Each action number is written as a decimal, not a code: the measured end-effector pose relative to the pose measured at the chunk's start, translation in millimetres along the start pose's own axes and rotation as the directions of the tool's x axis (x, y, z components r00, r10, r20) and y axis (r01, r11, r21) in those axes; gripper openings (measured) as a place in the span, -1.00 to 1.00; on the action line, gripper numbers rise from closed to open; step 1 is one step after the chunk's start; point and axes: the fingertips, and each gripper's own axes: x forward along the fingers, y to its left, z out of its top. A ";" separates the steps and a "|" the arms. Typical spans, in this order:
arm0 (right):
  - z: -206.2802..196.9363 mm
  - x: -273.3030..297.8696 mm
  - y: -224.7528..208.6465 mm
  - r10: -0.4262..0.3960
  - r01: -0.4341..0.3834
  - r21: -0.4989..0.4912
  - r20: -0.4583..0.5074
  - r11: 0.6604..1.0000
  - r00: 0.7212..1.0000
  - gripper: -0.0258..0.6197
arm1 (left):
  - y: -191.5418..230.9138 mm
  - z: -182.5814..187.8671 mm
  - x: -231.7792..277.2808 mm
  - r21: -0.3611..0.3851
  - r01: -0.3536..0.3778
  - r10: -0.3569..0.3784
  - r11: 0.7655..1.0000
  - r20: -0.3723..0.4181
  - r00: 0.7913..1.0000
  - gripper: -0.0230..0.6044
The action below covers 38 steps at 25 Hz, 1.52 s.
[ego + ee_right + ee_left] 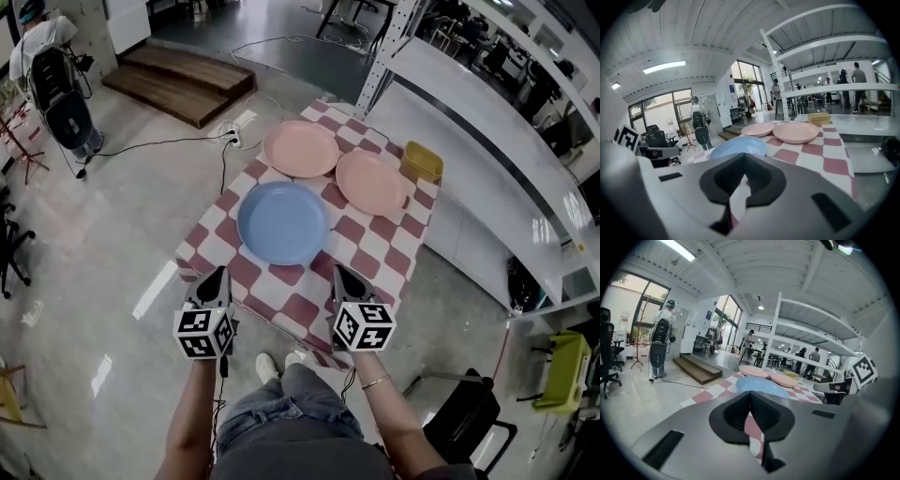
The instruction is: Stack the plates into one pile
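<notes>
A blue plate (282, 222) lies near the front of the checkered table (377, 259). Behind it lie two pink plates side by side, one at the far left (300, 148) and one to its right (371, 181). My left gripper (217, 275) hovers shut and empty at the table's front left corner. My right gripper (340, 277) is shut and empty over the front edge, right of the blue plate. The left gripper view has the blue plate (759, 385) ahead of the closed jaws; the right gripper view has the same blue plate (738, 146) with the pink plates (794, 132) beyond.
A small yellow stack of dishes (421, 161) sits at the table's far right corner. White shelving (487, 103) runs along the right. Wooden steps (178, 82) and a floor cable (178, 142) lie to the left. A black chair (464, 412) stands at the lower right.
</notes>
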 end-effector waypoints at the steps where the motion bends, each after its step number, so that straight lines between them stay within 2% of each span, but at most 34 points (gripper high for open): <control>1: 0.7 2.9 -1.0 -0.007 0.007 -0.002 -0.003 1.000 1.000 -0.89 | 1.7 1.8 3.9 0.003 0.004 -0.004 1.000 -0.001 1.000 -0.88; 12: 9.3 25.4 -1.4 -0.042 0.042 0.014 -0.025 0.999 0.999 -0.89 | 6.7 22.4 39.3 0.011 0.036 -0.036 0.999 -0.024 0.999 -0.88; 17: 8.6 39.7 -15.5 -0.054 0.055 0.027 -0.036 0.998 0.998 -0.89 | 7.9 24.2 63.8 0.003 0.022 -0.021 1.000 -0.036 0.999 -0.87; 24: 6.8 69.7 -33.6 -0.059 0.063 0.041 -0.083 0.997 0.995 -0.89 | 17.3 14.3 97.5 -0.009 -0.010 0.008 1.000 -0.119 0.993 -0.86; 29: 7.4 93.8 -40.0 -0.058 0.062 0.028 -0.132 0.998 0.990 -0.86 | 23.7 12.1 120.0 -0.011 -0.024 0.022 1.000 -0.173 0.985 -0.67; 32: 3.3 107.7 -44.7 -0.041 0.046 0.032 -0.165 0.998 0.986 -0.70 | 27.0 6.5 132.2 -0.019 -0.038 0.033 0.999 -0.202 0.979 -0.56; 38: -5.7 130.6 -56.7 -0.031 0.037 0.022 -0.224 0.999 0.974 -0.61 | 38.8 -5.2 152.5 -0.041 -0.074 0.062 0.996 -0.246 0.967 -0.51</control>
